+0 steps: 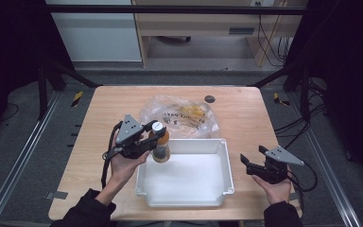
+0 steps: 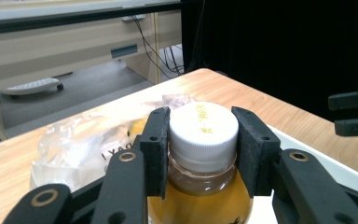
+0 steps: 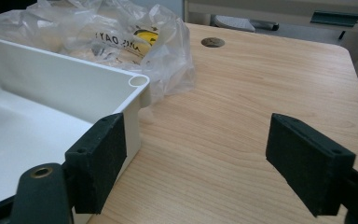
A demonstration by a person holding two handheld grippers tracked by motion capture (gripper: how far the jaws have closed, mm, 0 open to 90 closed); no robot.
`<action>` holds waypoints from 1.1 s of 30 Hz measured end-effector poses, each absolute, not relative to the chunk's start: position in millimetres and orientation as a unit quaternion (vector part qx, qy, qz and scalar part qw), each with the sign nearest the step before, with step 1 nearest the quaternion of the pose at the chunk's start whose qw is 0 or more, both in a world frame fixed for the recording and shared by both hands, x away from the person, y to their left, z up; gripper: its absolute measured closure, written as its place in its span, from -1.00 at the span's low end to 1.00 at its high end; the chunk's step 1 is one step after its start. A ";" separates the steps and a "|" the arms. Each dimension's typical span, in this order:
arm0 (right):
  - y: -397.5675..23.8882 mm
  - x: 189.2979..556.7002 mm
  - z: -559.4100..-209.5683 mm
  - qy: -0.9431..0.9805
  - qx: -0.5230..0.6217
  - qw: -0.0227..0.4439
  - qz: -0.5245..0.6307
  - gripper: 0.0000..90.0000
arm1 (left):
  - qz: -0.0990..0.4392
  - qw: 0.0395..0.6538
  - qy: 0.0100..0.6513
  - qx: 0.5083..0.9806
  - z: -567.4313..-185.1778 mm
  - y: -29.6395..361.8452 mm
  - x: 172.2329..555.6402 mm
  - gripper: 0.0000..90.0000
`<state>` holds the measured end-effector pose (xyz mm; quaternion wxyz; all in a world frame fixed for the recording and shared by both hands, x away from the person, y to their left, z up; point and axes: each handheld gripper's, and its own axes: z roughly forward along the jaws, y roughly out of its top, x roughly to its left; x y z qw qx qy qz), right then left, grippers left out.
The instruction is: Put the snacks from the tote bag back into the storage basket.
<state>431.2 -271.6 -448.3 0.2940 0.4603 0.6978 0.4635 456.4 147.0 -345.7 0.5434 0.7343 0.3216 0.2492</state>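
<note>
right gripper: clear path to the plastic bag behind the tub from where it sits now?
Probably yes. The right gripper is open and empty, beside the white tub. The plastic bag lies just past the tub's far corner, with bare table between; only that corner crowds the left jaw.

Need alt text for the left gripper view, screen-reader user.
The left gripper has its two black jaws closed on the white cap of a bottle of amber liquid. Behind it lie a crumpled clear plastic bag on the wooden table, and the white bin rim at right.

Black grippers point(image 1: 157, 132), grey plates, dark sleeves point(image 1: 87, 210)
</note>
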 end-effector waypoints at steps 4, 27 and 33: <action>-271.6 431.1 -448.3 0.698 0.460 0.294 0.464 -0.55 | 0.243 0.543 0.327 0.734 -355.9 149.6 454.5 0.30; -270.0 430.6 -449.5 0.702 0.459 0.293 0.459 -0.55 | 0.228 0.510 0.335 0.759 -389.6 149.2 446.5 0.30; -270.2 430.5 -449.4 0.702 0.459 0.293 0.460 -0.54 | 0.223 0.506 0.338 0.762 -397.0 148.0 446.3 0.30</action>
